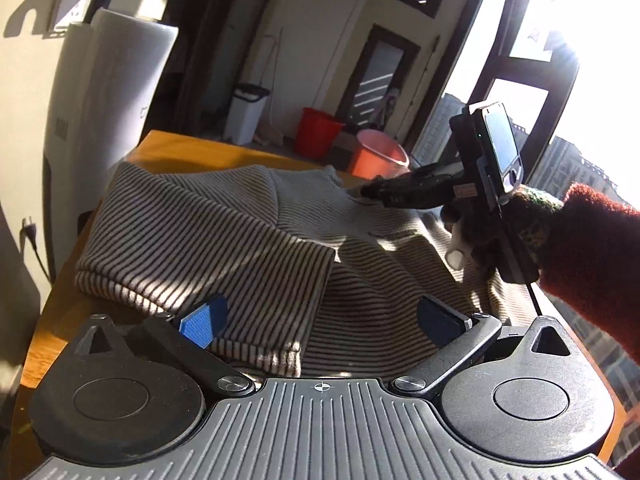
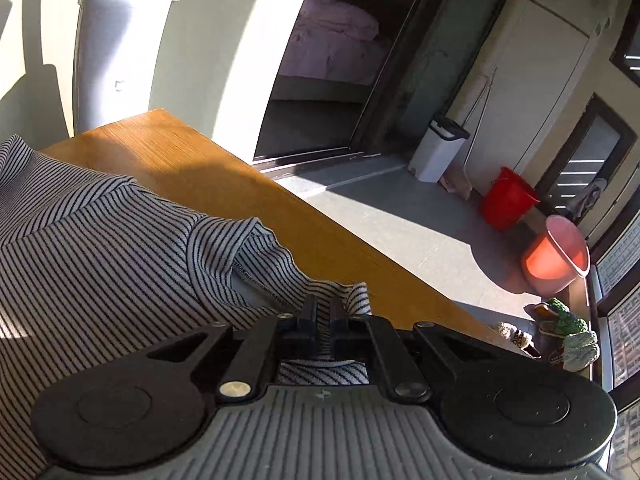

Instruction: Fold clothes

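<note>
One striped shirt [image 2: 100,248] — right gripper [image 2: 323,312] clamped on.

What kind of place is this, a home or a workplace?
Most likely a home, in a sunlit room or enclosed balcony of an apartment. A bed shows through the doorway, a red bucket and a white bin stand on the floor, and a striped garment lies on a wooden table.

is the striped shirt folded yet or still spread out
Partly folded. One side of the striped shirt lies doubled over the rest on the table, while the right claw is shut on fabric near the collar.
</note>
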`<state>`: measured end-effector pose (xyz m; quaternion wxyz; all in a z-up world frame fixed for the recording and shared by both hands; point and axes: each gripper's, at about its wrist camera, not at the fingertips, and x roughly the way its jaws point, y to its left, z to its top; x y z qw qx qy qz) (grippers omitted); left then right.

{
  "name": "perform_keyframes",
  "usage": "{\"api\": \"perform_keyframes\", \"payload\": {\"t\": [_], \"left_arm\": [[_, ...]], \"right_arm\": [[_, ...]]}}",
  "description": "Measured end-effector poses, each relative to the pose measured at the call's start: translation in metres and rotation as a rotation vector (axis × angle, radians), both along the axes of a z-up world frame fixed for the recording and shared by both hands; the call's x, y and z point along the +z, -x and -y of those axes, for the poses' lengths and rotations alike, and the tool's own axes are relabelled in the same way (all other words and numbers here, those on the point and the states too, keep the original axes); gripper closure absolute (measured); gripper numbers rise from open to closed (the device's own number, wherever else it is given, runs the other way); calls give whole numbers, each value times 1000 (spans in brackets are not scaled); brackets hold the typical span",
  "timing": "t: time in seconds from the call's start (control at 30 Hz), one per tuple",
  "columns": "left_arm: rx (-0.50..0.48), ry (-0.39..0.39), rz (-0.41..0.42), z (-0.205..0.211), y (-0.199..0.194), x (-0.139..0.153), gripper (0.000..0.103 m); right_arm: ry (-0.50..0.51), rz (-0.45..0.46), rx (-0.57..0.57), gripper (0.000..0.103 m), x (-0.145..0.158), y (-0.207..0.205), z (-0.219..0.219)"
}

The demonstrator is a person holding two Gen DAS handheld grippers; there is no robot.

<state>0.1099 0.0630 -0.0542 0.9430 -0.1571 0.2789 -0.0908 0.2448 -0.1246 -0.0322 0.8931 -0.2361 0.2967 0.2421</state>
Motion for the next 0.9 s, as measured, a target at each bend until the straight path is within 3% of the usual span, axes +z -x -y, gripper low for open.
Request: {"api": "perform_keyframes", "payload": {"t": [0.07, 0.1, 0.13, 0.2, 0.37, 0.5, 0.57, 0.63, 0.77, 0.9], "left_arm": [[-4, 7, -10, -2, -1, 0, 0], [-8, 11, -15, -4, -3, 0, 0], [-14, 14, -19, -5, -6, 0, 0], [-25, 19, -26, -7, -10, 1, 0], [-96, 35, 39, -1, -21, 19, 0], [-165, 55, 23, 18, -37, 16, 0], [-160, 9, -5, 32, -45, 7, 0], [-149, -26, -17, 37, -49, 1, 0], [-137, -92, -21, 42, -50, -3, 0], [-127, -118, -23, 41, -47, -2, 0]], "right_arm": [[-102, -33, -40, 92, 14, 5, 21], [-161, -46, -57, 77, 24, 13, 34], [-210, -47, -69, 38, 33, 24, 46], [-287, -11, -65, 0, 47, 58, 69], [-453, -96, 32, 0, 52, 138, 106], [-593, -233, -13, 0, 27, 181, 118], [-614, -263, -91, 0, 9, 193, 119], [-612, -259, -206, 0, -8, 201, 120], [-574, -175, -340, 0, -9, 206, 120], [-504, -151, -365, 0, -8, 204, 111]]}}
